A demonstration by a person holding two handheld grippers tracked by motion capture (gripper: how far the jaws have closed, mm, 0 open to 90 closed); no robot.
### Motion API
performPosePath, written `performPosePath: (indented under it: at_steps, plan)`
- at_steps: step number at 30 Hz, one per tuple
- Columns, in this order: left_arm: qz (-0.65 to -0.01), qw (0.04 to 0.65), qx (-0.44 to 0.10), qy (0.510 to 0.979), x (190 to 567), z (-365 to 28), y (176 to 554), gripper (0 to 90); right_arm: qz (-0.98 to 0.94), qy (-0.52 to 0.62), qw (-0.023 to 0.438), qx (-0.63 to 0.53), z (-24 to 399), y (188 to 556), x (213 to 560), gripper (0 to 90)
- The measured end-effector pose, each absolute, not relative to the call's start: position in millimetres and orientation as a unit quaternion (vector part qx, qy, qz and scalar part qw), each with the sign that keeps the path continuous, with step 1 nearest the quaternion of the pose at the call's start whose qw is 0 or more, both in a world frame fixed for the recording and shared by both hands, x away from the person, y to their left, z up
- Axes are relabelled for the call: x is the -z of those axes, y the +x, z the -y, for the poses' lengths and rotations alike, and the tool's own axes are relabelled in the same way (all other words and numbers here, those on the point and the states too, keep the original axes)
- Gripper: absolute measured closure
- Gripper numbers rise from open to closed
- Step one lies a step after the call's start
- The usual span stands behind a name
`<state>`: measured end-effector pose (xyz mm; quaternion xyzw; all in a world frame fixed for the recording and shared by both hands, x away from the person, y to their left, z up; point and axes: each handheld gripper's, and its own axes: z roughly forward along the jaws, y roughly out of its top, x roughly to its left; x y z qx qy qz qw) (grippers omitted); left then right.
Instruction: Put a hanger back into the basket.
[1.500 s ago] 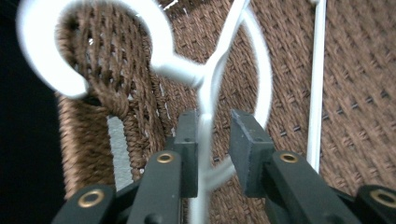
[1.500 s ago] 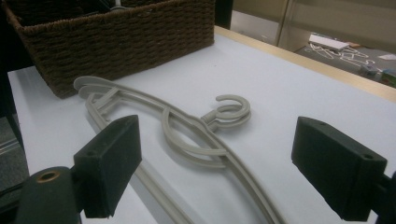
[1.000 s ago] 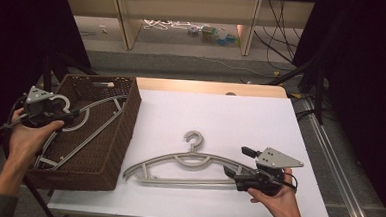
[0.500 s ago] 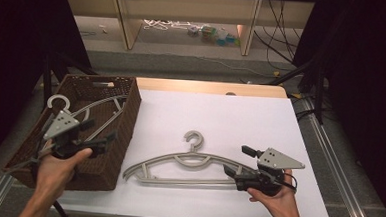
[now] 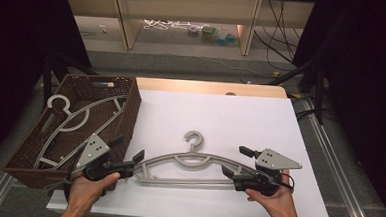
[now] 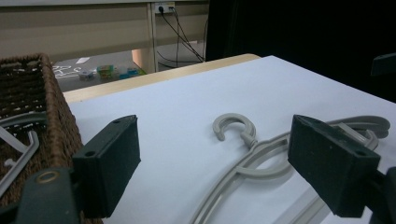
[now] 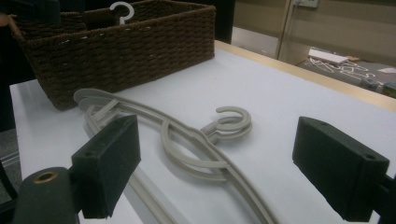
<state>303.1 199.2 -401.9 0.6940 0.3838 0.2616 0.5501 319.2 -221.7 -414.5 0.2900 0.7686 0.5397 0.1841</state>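
High view, bottom edge of frame first: two hands enter from below, each holding a gripper. Left hand (image 5: 87, 190) at lower left holds the left gripper (image 5: 137, 161), jaws parted wide, having just been opening; nothing pinched between them. Its tips sit at the left end of the grey hanger (image 5: 190, 161), close to that end, contact not clear. From the left gripper view the two black pads stand far apart at lower left and lower right, with the hanger's arm running up between them and its hook lying at centre frame. Right hand (image 5: 271, 200) at lower right holds the right gripper (image 5: 230, 168), jaws likewise spread, not clamping anything; the hanger's right end lies at its tips. The right gripper view shows both pads well apart, the hanger's bars passing between them on the sheet. The hanger lies flat in the lower middle of the frame on the white table cover (image 5: 220, 120), hook toward the far side. Left of it, from lower left to middle left of frame, stands a brown wicker basket (image 5: 131, 103), just beside the hanger's left end. Inside the basket lies a second hanger (image 5: 72, 124), its hook resting over the basket's far left rim. Farther up, a wooden table edge (image 5: 207, 86); beyond, floor with shelving legs and small clutter, too small to identify.
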Motion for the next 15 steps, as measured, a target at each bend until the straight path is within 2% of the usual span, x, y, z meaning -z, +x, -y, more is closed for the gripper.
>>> performPosePath:
  at_steps: [3,15]
  plan:
    - [-0.384,0.561,-0.256,0.687,408,-197,300,16.7,-0.767,0.290,0.187,-0.542,222,319,415,16.1]
    - [-0.339,0.554,-0.268,0.711,424,-181,293,16.7,-0.769,0.289,0.183,-0.540,220,319,417,16.0]
